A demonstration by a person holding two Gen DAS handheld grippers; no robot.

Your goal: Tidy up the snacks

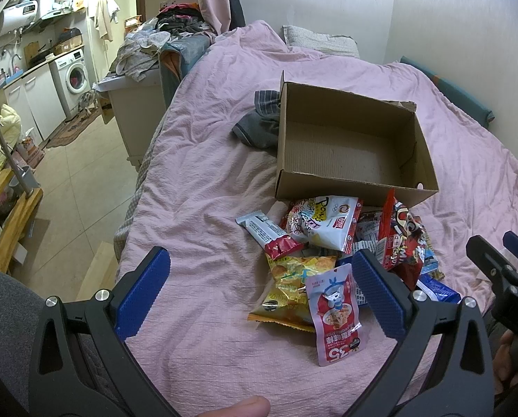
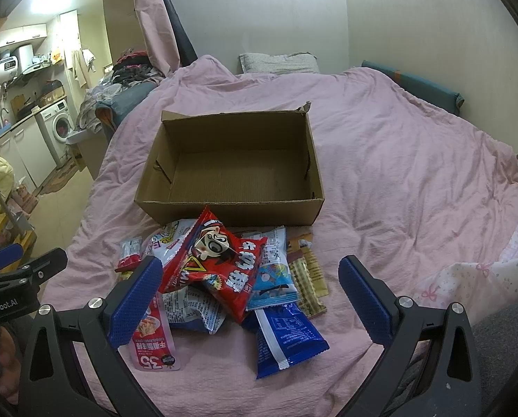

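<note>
An empty brown cardboard box (image 1: 356,146) (image 2: 234,163) sits open on the pink bedspread. Just in front of it lies a heap of snack packets. It includes a pink pouch marked 35 (image 1: 335,316) (image 2: 153,340), a yellow bag (image 1: 290,288), a white bag (image 1: 321,222), a red bag (image 1: 401,243) (image 2: 217,264) and a blue packet (image 2: 286,337). My left gripper (image 1: 259,255) hovers open over the heap's left side, holding nothing. Over the heap's near side my right gripper (image 2: 250,260) is open too, its left finger (image 2: 137,299) above the pink pouch.
Grey clothing (image 1: 259,121) lies against the box's left wall. A pillow (image 2: 276,62) lies at the bed's head by the wall. Left of the bed are a cluttered cabinet (image 1: 137,80), tiled floor and a washing machine (image 1: 73,73). Flat bedspread (image 2: 415,173) extends right of the box.
</note>
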